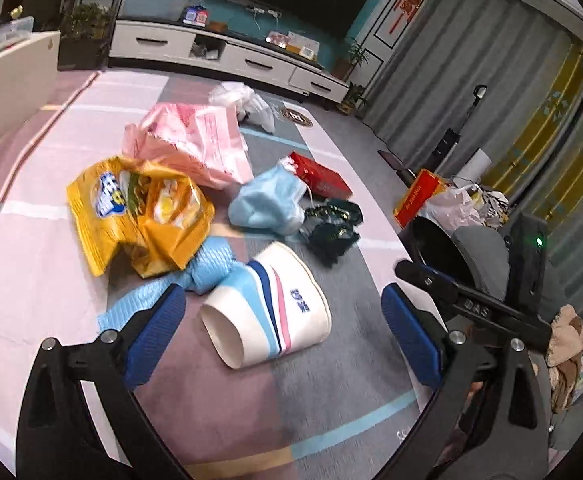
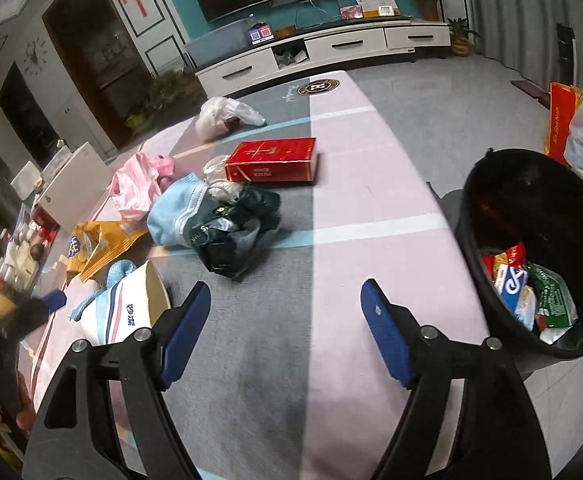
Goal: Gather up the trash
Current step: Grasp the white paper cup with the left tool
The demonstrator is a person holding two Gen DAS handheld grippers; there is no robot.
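Note:
Trash lies on a striped rug. A white paper cup (image 1: 267,308) with blue and pink stripes lies on its side between the open fingers of my left gripper (image 1: 283,320). Beyond it are a yellow snack bag (image 1: 131,212), a pink plastic bag (image 1: 195,144), a light blue mask (image 1: 267,204), a dark green wrapper (image 1: 331,232) and a red box (image 1: 319,178). My right gripper (image 2: 287,332) is open and empty over bare rug, left of the black trash bin (image 2: 531,248). The green wrapper (image 2: 235,232), red box (image 2: 271,160) and cup (image 2: 123,312) show ahead and left.
The bin holds several wrappers (image 2: 531,296). A white plastic bag (image 2: 223,116) lies further back on the rug. A white TV cabinet (image 2: 323,52) runs along the far wall. An orange bag (image 2: 563,120) and a white bag stand behind the bin. Grey curtains (image 1: 491,80) hang on the right.

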